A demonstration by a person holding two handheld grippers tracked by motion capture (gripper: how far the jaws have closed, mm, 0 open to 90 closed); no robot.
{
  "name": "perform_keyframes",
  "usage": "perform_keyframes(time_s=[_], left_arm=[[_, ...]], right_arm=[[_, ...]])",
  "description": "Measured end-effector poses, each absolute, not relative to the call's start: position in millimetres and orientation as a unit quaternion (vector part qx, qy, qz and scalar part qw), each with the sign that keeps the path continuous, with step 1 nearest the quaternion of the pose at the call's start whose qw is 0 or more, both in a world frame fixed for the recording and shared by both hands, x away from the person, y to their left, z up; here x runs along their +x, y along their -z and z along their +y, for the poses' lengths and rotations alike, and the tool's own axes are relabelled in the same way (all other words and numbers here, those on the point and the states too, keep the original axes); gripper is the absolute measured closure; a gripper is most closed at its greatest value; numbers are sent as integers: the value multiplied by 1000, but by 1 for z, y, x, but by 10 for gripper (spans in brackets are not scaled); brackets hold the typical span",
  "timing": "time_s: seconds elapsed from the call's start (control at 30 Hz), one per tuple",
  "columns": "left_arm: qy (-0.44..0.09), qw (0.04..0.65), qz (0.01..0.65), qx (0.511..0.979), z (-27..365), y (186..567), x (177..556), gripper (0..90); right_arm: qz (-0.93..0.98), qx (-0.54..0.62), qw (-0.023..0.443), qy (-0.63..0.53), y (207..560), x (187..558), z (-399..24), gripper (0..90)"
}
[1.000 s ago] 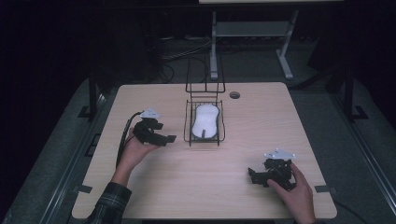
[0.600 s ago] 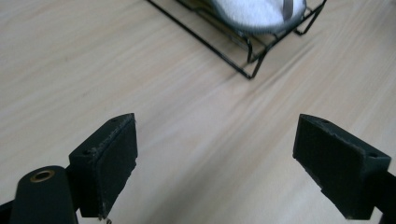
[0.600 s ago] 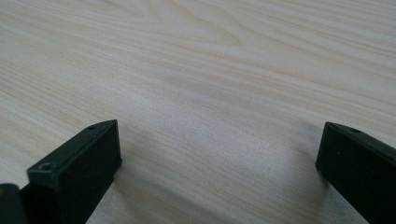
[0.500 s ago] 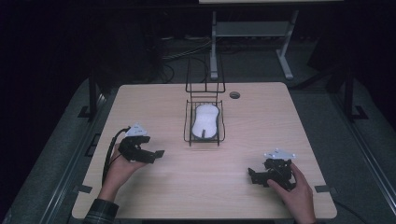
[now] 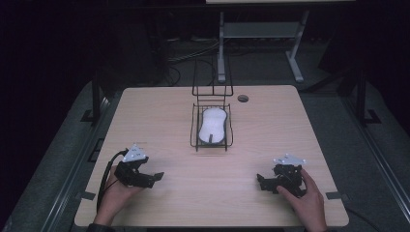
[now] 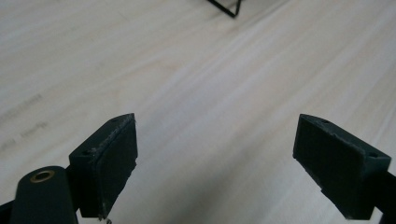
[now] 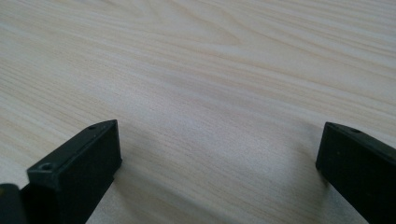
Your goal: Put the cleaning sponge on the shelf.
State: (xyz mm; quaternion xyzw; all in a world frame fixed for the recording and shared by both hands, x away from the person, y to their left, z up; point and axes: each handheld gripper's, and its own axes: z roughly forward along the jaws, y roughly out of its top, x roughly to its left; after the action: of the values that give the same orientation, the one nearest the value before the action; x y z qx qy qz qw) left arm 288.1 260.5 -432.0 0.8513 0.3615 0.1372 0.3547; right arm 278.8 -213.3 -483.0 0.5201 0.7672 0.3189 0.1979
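A white oblong mouse-like object (image 5: 213, 124) lies in a black wire basket (image 5: 195, 130) on the pale wooden tabletop (image 5: 290, 125), ahead of and between both tools. Left tool (image 5: 155, 177) and right tool (image 5: 260, 182) are spread wide, empty.

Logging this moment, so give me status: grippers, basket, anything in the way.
Left gripper open, empty, near table's front left. Right gripper open, empty, front right. White mouse lying in wire basket, mid-table. Bare wood between grippers and basket.
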Motion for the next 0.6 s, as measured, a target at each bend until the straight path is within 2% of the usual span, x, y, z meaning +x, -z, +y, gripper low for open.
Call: perform_keyframes(time_s=[0.6], left_arm=[[-143, 323, 375, 857, 274, 462, 264, 128]], right_arm=[[768, 520, 197, -318, 483, 279, -213, 0]])
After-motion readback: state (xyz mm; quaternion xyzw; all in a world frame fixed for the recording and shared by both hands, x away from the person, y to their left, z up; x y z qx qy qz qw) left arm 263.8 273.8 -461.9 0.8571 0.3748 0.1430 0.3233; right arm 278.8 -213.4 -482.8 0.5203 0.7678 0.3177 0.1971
